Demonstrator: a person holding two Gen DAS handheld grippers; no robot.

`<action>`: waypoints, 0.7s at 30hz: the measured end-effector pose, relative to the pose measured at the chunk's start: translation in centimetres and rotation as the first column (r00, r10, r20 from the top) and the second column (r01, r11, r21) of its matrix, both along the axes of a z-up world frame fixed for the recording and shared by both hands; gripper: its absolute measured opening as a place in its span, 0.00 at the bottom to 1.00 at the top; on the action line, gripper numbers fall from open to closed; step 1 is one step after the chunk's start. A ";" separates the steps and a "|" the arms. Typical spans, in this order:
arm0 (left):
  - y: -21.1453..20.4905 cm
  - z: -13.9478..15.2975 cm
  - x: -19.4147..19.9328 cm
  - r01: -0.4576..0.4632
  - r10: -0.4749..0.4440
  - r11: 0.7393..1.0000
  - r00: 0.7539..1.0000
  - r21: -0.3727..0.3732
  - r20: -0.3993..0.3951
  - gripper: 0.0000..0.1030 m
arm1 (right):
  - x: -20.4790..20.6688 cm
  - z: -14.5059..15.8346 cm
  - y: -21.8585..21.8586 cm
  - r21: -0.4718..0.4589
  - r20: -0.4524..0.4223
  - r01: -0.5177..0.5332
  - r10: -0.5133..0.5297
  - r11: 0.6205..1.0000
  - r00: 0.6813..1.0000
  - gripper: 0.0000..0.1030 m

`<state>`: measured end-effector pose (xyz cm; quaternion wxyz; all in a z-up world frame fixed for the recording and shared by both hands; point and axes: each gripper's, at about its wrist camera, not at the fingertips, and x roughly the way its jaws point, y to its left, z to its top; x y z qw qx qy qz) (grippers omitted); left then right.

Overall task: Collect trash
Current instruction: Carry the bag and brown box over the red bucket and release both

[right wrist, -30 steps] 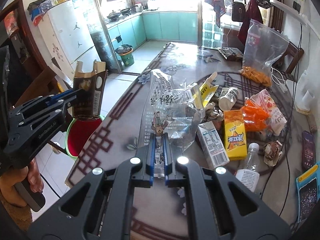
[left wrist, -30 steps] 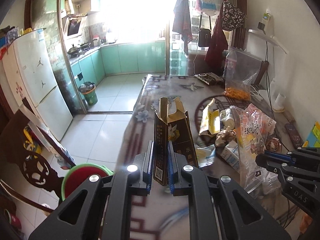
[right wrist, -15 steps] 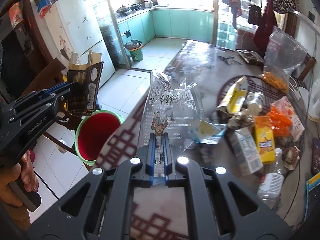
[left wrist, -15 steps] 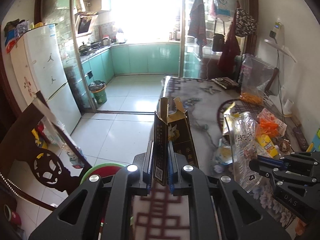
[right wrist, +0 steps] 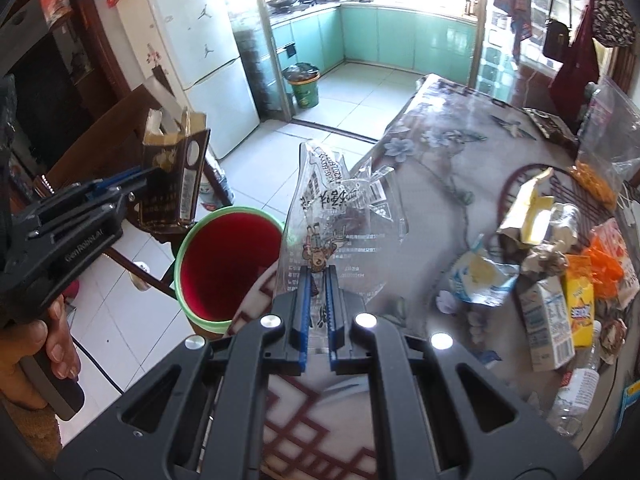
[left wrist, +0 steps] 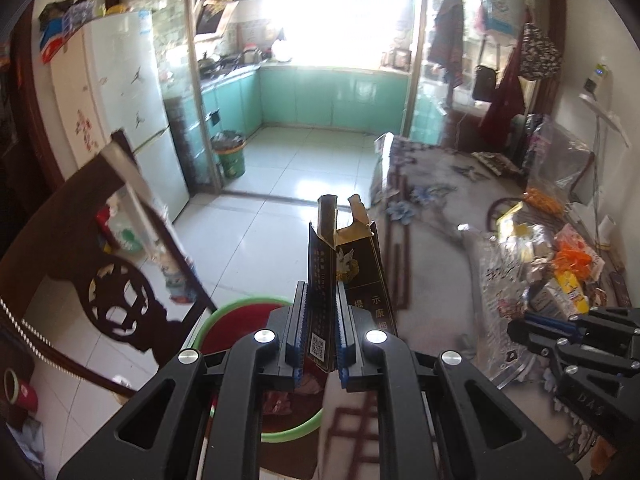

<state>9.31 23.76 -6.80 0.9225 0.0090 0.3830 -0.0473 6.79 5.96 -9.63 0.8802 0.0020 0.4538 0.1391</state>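
Your left tool (left wrist: 320, 320) is pinching a dark brown carton (left wrist: 344, 276) by its lower edge, its torn top flaps standing upright above the pads. Just below and ahead of that tool sits the green-rimmed bin (left wrist: 224, 320) with its red inside, on the tiled floor beside the bench (left wrist: 432, 248).

Your right tool (right wrist: 316, 304) is clamped on a clear printed plastic wrapper (right wrist: 340, 216), which stands up crumpled from between its blue pads. The bin (right wrist: 228, 260) lies just left of this tool, at the bench edge. Your left hand (right wrist: 36, 344) grips its handle at the far left.

Well to the right of your right tool, a heap of trash (right wrist: 560, 272) lies on the bench: a milk carton, a yellow box, orange wrappers, crumpled paper.
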 end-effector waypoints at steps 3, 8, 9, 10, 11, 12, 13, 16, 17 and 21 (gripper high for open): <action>2.2 -2.3 0.8 -0.054 0.052 0.998 0.996 -0.033 -0.079 0.10 | 1.0 -0.8 1.6 0.000 -0.020 -0.040 0.040 0.999 0.999 0.07; 6.0 -6.2 1.8 -0.154 0.139 0.986 0.970 -0.067 -0.197 0.10 | 2.6 -2.3 4.5 -0.010 -0.047 -0.112 0.111 0.994 0.993 0.07; 6.5 -6.8 2.0 -0.168 0.150 0.984 0.965 -0.067 -0.213 0.10 | 2.9 -2.5 5.2 -0.013 -0.052 -0.126 0.126 0.992 0.991 0.07; 7.0 -7.4 2.1 -0.179 0.160 0.982 0.961 -0.065 -0.226 0.10 | 3.2 -2.8 5.7 -0.015 -0.055 -0.137 0.136 0.990 0.989 0.07; 7.3 -7.8 2.2 -0.186 0.167 0.981 0.958 -0.062 -0.235 0.10 | 3.5 -2.9 6.0 -0.016 -0.058 -0.146 0.144 0.989 0.988 0.07; 7.6 -8.2 2.4 -0.192 0.173 0.980 0.955 -0.057 -0.242 0.10 | 3.9 -3.2 6.7 -0.018 -0.064 -0.156 0.155 0.988 0.986 0.07; 7.8 -8.7 2.6 -0.197 0.178 0.979 0.951 -0.052 -0.252 0.10 | 4.2 -3.4 7.1 -0.019 -0.068 -0.162 0.160 0.987 0.985 0.07; 8.2 -9.5 3.3 -0.203 0.184 0.978 0.945 -0.042 -0.269 0.10 | 5.1 -4.1 8.2 -0.022 -0.081 -0.182 0.180 0.983 0.980 0.07; 8.3 -9.7 3.7 -0.203 0.185 0.978 0.943 -0.040 -0.276 0.10 | 5.4 -4.2 8.5 -0.025 -0.085 -0.188 0.185 0.982 0.979 0.07; 8.4 -10.1 4.7 -0.205 0.188 0.978 0.940 -0.030 -0.286 0.10 | 6.2 -4.6 9.5 -0.032 -0.095 -0.202 0.199 0.979 0.975 0.07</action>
